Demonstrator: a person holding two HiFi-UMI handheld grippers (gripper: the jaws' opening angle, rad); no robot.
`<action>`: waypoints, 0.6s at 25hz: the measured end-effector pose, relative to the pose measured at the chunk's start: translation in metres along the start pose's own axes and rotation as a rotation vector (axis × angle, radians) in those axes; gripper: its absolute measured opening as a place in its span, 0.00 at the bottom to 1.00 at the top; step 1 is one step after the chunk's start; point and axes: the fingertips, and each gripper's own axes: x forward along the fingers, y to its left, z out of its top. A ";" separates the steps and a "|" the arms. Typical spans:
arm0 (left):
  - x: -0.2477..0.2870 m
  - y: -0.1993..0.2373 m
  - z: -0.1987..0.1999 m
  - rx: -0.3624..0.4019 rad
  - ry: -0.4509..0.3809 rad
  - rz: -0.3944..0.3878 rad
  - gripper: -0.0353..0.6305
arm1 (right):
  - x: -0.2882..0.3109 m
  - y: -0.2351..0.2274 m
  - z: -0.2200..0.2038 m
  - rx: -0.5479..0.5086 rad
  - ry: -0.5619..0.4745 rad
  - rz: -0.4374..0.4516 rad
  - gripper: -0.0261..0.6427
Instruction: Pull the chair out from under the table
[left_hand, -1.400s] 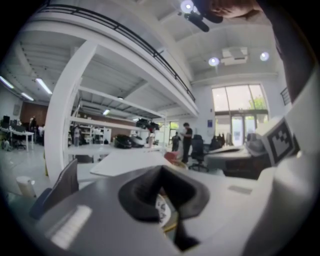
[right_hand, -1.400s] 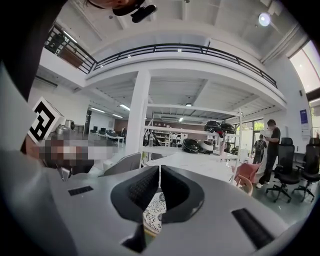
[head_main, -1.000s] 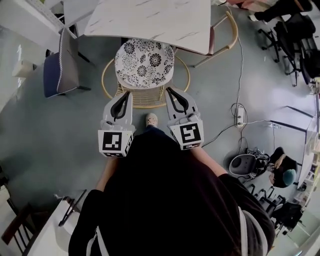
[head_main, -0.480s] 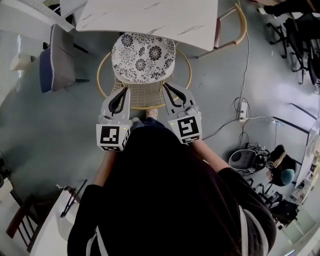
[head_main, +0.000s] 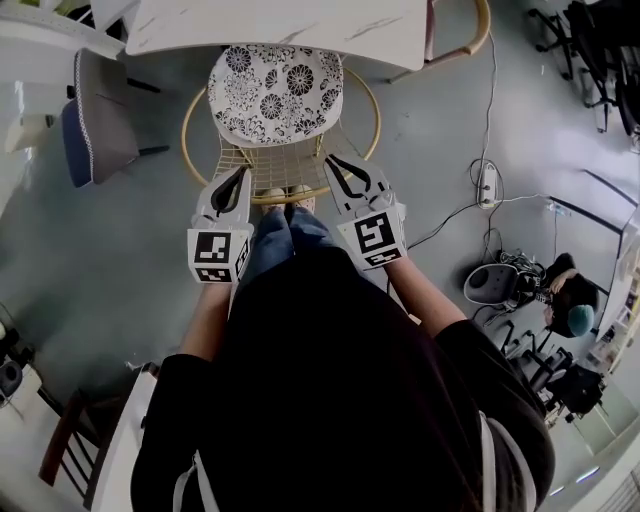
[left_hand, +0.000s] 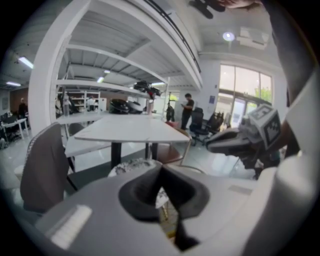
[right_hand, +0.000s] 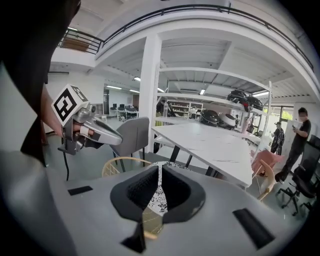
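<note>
The chair has a black-and-white flowered cushion (head_main: 275, 90) and a round gold wire back (head_main: 283, 172). Its seat is partly tucked under the white marble table (head_main: 280, 25). My left gripper (head_main: 244, 174) is shut and empty, with its tip over the left side of the wire back. My right gripper (head_main: 332, 161) is also shut and empty, over the right side. Whether either touches the rim I cannot tell. In the left gripper view the shut gripper (left_hand: 161, 176) points at the cushion (left_hand: 131, 167). From the right gripper view the other shut gripper (right_hand: 159, 172) points at the cushion (right_hand: 160, 199) and gold rim (right_hand: 118, 162).
A grey and blue chair (head_main: 95, 120) stands to the left of the table. A wooden chair with a pink seat (head_main: 455, 40) is at the table's right corner. A power strip with cables (head_main: 487, 185) lies on the floor at the right, near a seated person (head_main: 565, 300).
Both grippers have sunk and moved forward to the chair's wire back. The jaws stayed shut.
</note>
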 end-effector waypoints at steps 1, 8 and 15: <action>0.002 0.000 -0.008 0.004 0.021 -0.020 0.06 | 0.001 0.001 -0.005 -0.002 0.012 0.003 0.08; 0.012 -0.004 -0.054 0.042 0.169 -0.196 0.26 | 0.007 0.011 -0.038 0.029 0.109 0.079 0.08; 0.008 -0.021 -0.089 0.266 0.331 -0.406 0.48 | 0.011 0.028 -0.079 -0.068 0.253 0.228 0.27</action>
